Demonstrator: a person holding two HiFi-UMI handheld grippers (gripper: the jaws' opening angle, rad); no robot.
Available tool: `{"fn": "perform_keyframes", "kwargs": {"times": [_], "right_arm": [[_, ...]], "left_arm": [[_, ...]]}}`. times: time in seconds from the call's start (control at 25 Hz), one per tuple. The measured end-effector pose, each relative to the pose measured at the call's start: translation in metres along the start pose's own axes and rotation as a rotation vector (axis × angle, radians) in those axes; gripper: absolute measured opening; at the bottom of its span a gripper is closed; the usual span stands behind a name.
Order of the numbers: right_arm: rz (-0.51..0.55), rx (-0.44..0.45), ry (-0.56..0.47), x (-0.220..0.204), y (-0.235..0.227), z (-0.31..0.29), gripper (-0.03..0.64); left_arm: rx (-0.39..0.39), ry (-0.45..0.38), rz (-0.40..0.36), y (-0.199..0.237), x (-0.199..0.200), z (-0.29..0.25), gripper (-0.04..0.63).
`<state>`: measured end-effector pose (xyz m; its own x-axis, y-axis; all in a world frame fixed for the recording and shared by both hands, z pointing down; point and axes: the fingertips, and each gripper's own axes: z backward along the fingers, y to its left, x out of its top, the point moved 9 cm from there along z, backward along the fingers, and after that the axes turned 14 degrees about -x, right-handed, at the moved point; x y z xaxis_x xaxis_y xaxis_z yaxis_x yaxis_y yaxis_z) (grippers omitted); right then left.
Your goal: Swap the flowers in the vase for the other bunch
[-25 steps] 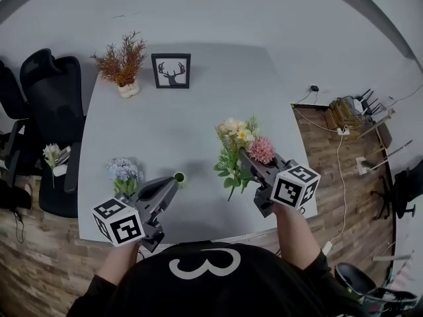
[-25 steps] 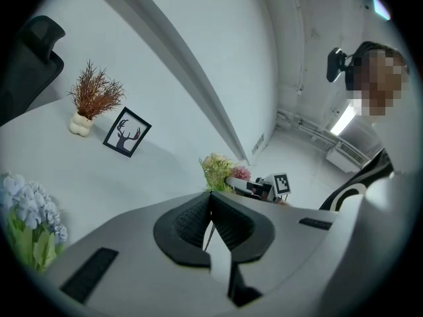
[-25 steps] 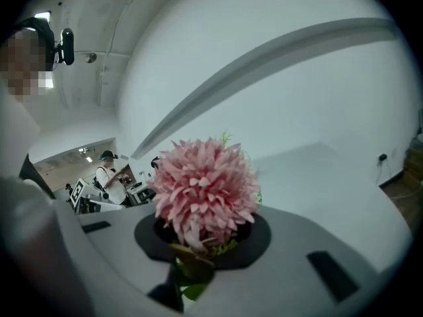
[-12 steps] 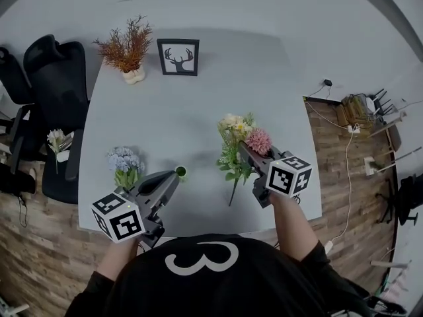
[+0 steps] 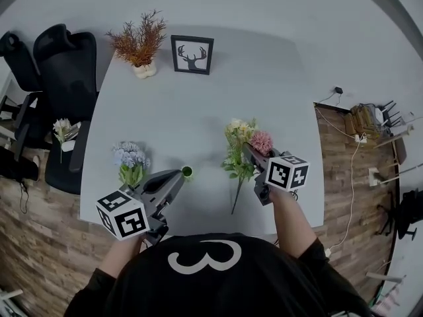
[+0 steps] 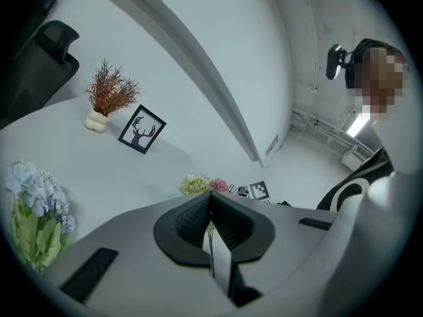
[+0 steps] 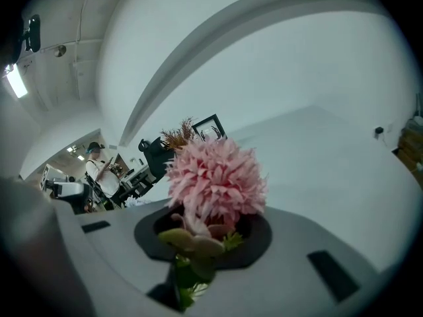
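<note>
Only the head view takes in the green vase (image 5: 187, 172), seen at the tip of the left gripper (image 5: 178, 177). That gripper's own view shows its jaws pressed together with nothing between them. The right gripper (image 5: 250, 154), right of the vase, is clamped on the stems of the mixed bouquet (image 5: 242, 136). Two grippers, one vase and two bunches are counted, the second a blue bunch (image 5: 129, 160) left of the vase. The bouquet has been lowered since a second ago.
</note>
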<state>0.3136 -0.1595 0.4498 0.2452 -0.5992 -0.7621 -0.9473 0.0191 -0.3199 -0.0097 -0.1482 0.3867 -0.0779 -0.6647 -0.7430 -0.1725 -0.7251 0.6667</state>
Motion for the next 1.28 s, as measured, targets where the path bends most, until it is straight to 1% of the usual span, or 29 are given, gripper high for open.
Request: {"fn": "perform_keyframes", "kwargs": {"times": [0.2, 0.36, 0.52, 0.72, 0.88, 1.16, 1.28], "right_arm": [[-0.018, -0.002, 0.02, -0.006, -0.006, -0.014, 0.094], [-0.056, -0.034, 0.034, -0.012, -0.014, -0.021, 0.104], [-0.071, -0.026, 0.05, -0.016, -0.019, -0.03, 0.114], [-0.045, -0.01, 0.062, -0.022, -0.018, -0.039, 0.167], [-0.061, 0.006, 0.07, -0.026, -0.018, -0.044, 0.206], [-0.111, -0.014, 0.087, -0.034, -0.017, -0.051, 0.327], [-0.083, -0.058, 0.113, -0.036, -0.015, -0.043, 0.377]], "left_arm": [[0.017, 0.009, 0.002, 0.005, 0.002, -0.005, 0.011], [0.03, 0.013, -0.006, 0.004, 0.003, -0.011, 0.011], [0.042, 0.016, -0.009, 0.004, 0.002, -0.015, 0.011], [0.058, 0.011, -0.01, 0.004, -0.003, -0.014, 0.011], [0.06, 0.003, -0.014, 0.004, -0.005, -0.011, 0.011], [0.027, -0.003, -0.029, 0.006, -0.002, -0.003, 0.009], [-0.004, -0.005, -0.035, 0.001, 0.001, 0.003, 0.009]]}}
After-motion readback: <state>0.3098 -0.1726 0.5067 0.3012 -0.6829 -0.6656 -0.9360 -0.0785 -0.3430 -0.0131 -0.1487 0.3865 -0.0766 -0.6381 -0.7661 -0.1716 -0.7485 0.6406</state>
